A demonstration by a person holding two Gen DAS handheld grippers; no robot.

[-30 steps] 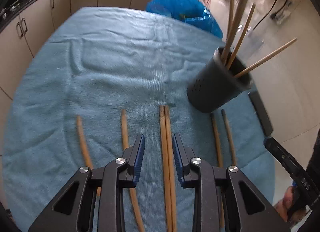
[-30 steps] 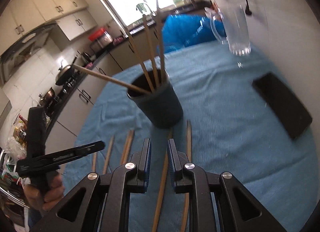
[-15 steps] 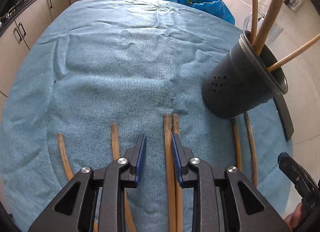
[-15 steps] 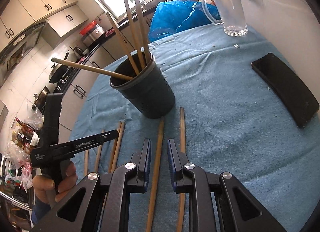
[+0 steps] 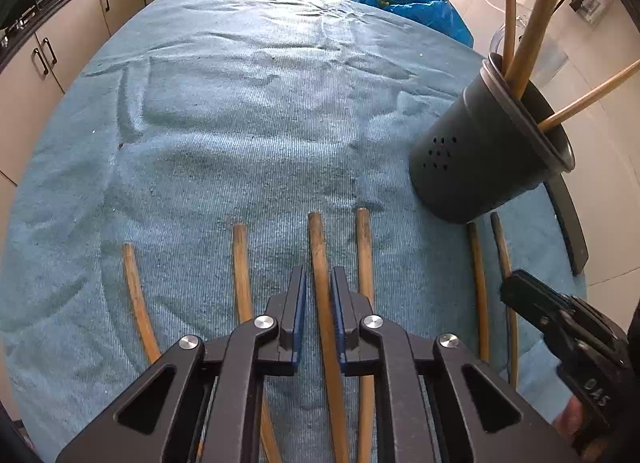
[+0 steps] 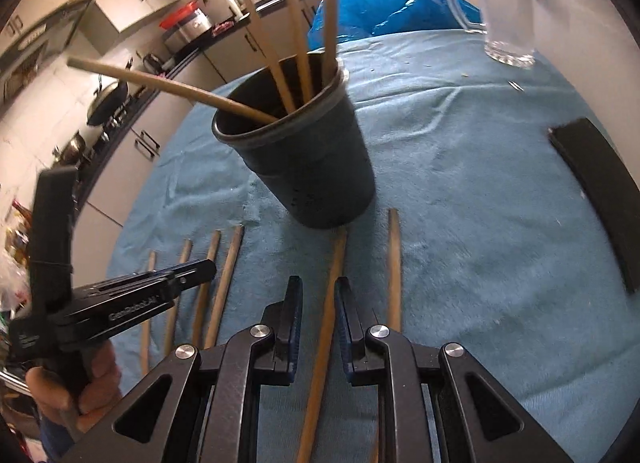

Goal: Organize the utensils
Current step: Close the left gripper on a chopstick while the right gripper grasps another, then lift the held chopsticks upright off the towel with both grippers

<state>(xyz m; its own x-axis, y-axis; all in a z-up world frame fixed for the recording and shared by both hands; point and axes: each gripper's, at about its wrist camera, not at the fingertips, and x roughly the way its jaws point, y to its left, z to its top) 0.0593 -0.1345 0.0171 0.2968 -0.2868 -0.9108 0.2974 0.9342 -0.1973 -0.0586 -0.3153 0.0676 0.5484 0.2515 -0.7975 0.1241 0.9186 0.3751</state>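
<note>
Left wrist view: the left gripper (image 5: 319, 295) has dropped lower over the row of chopsticks on the bench (image 5: 248, 135), and its jaws are closing on one chopstick (image 5: 320, 263) that a second ago lay paired with its neighbour, now just right of the jaws. A pickup looks under way. Right wrist view: the right gripper (image 6: 319, 315), jaws narrow, straddles another chopstick (image 6: 334, 275) without clearly pinching it; the dark holder (image 6: 304, 167) stands just ahead. Lettering on the left tool reads roughly "GenRobot.AI".
</note>
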